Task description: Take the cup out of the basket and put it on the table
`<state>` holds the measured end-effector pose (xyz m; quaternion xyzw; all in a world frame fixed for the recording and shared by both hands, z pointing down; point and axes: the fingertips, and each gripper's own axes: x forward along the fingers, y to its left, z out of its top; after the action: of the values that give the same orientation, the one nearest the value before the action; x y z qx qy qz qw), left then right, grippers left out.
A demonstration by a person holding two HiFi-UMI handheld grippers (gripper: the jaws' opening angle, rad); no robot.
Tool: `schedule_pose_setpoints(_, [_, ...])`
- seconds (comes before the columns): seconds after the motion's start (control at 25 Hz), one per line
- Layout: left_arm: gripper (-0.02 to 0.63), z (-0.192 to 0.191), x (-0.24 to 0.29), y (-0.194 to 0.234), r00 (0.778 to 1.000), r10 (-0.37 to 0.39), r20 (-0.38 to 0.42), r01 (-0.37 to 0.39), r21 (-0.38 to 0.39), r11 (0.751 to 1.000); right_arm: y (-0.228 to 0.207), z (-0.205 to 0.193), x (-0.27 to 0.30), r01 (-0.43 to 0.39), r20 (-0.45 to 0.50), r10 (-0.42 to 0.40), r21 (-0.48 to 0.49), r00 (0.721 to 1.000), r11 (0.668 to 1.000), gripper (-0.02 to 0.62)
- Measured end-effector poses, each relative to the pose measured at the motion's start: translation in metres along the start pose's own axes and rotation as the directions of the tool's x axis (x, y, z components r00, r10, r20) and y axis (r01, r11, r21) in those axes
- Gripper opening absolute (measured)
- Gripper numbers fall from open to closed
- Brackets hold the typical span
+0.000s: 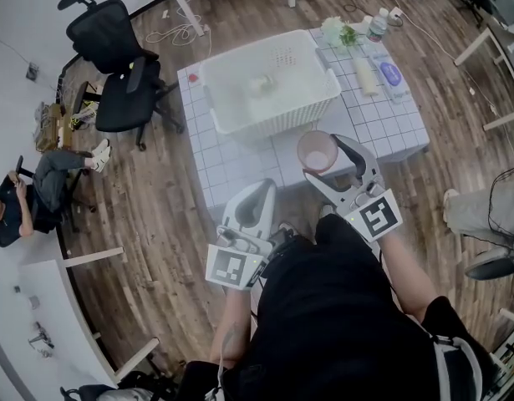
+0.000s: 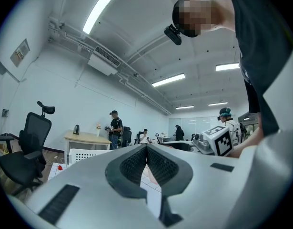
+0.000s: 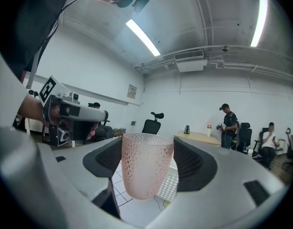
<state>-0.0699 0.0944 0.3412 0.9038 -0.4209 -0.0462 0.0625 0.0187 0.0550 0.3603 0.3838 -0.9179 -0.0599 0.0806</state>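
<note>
right gripper (image 1: 324, 159) pinches the pink dimpled cup (image 3: 147, 163) between its two pads, jaws spread wide around the cup's sides. cup is upright, open end up, out of the basket and over the near right part of the white gridded table (image 1: 231, 170), just near of the basket's near right corner. its base looks clear of the table top in the right gripper view.

left gripper (image 2: 147, 150) has its jaws pressed together with nothing between them. it sits to the left of the right gripper, at the table's near edge, pointing roughly level toward the basket.

white perforated basket (image 1: 273, 120) is on the far middle of the table. a pale thing lies inside it, too blurred to name. a bottle (image 1: 376, 27) stands at the far right corner of the table. a black office chair (image 1: 114, 65) is on the wood floor to the far left, and a seated person (image 1: 27, 197) is at the left edge.
</note>
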Motion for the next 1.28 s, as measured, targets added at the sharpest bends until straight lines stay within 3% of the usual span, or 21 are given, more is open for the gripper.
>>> schedule_pose_setpoints(0.48, [0.009,-0.006,0.018,-0.033,0.999,0.028,-0.021,-0.029,-0.035,0.999,-0.031,-0.077,-0.016,-0.006,-0.077,0.006,0.000,0.997,1.000,0.350])
schedule_pose_setpoints(0.68, [0.009,-0.022,0.029,-0.051,0.998,-0.012,-0.054,0.010,-0.038,0.999,-0.051,-0.119,-0.021,0.020,-0.100,-0.014,0.062,0.995,0.998,0.350])
schedule_pose_setpoints(1.04, [0.009,-0.040,0.048,-0.071,0.992,-0.029,-0.122,0.021,-0.067,0.998,-0.077,-0.208,-0.001,0.071,-0.204,-0.059,0.050,0.977,0.996,0.348])
schedule_pose_setpoints(1.28, [0.009,-0.053,0.047,-0.075,0.985,-0.022,-0.171,0.008,-0.082,0.997,-0.081,-0.240,0.013,0.076,-0.234,-0.059,0.063,0.970,0.995,0.348])
